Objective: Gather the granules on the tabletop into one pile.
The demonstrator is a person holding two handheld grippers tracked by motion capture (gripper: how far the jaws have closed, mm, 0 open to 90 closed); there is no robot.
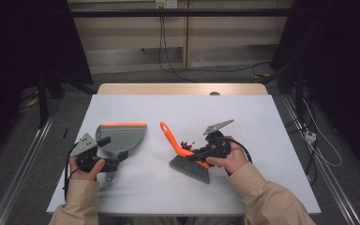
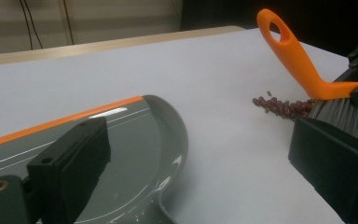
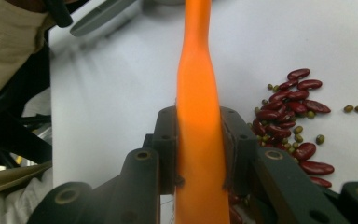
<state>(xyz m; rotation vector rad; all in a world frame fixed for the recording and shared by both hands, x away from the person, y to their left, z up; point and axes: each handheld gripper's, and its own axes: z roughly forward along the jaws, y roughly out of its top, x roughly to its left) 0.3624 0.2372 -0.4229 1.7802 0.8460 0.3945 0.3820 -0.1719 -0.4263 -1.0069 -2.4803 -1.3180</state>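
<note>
- The dustpan (image 1: 120,137), grey with an orange strip along its front lip, lies flat on the white worktop (image 1: 262,122) at the person's left; its lip faces away from the person.
- Inside the dustpan, the left claw view shows a bare, glossy grey floor with a few pale specks; no beans lie in it.
- The left claw (image 1: 107,159) sits at the dustpan's near end, by its handle. In the left claw view its two black jaws stand well apart, one over the pan's floor and the other out over the bare worktop. Whether they press on the handle cannot be told from the pictures.
- The brush (image 1: 186,156), with an orange handle and grey bristles, lies right of the dustpan and apart from it, its looped handle end pointing up and away toward the pan's side.
- The right claw (image 1: 198,153) is clamped on the brush's orange handle; the right claw view shows both pads pressed against the handle's sides.
- A small heap of beans (image 3: 292,116), dark red ones mixed with smaller green ones, lies loose on the worktop just beside the handle and touching the bristles' edge.
- Two green beans sit a little apart from the heap.
</note>
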